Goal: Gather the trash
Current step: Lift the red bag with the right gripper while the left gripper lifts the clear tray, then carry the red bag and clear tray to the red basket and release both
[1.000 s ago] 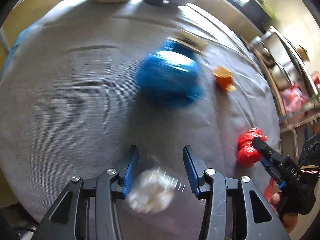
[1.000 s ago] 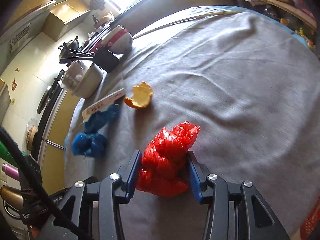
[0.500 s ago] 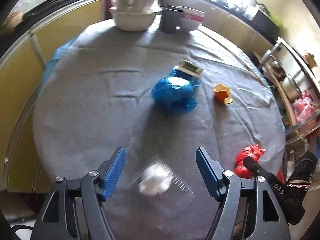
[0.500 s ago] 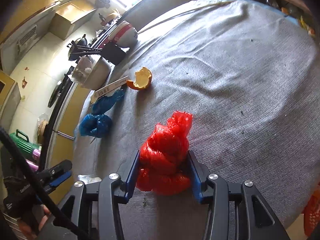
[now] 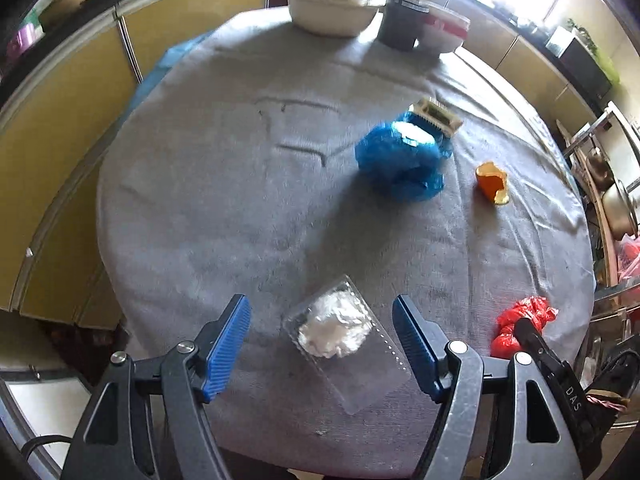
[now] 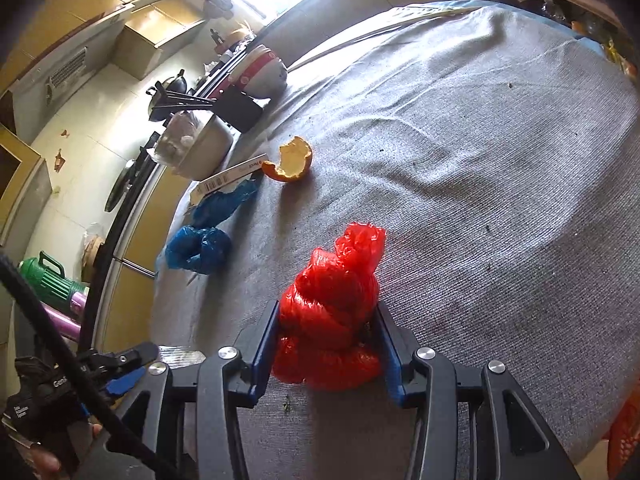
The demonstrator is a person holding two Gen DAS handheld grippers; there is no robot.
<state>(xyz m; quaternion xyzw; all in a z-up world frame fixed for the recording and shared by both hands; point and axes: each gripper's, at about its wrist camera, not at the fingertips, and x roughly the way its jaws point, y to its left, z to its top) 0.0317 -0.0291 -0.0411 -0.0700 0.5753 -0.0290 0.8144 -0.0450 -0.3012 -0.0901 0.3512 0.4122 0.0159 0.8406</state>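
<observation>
My left gripper [image 5: 322, 322] is open wide above the near table edge; a clear plastic pack with white crumpled paper [image 5: 336, 326] lies on the grey cloth between its fingers, untouched. My right gripper [image 6: 327, 320] is shut on a crumpled red plastic bag [image 6: 332, 312], which rests on the cloth; the bag also shows in the left wrist view [image 5: 520, 320]. A blue plastic bag [image 5: 400, 156] [image 6: 198, 246], an orange peel [image 5: 491, 182] [image 6: 292, 160] and a small printed box [image 5: 436, 114] [image 6: 230, 174] lie further out.
A round table with grey cloth [image 5: 240, 200] holds a white pot [image 5: 332, 4], a dark holder [image 5: 398, 28] and a red-and-white bowl [image 5: 444, 32] at its far edge. Yellow cabinets [image 5: 60, 120] stand left; shelves with pots [image 5: 612, 184] stand right.
My left gripper has opened wide and pulled back, leaving the clear pack with white paper on the cloth. My right gripper stays shut on the red bag.
</observation>
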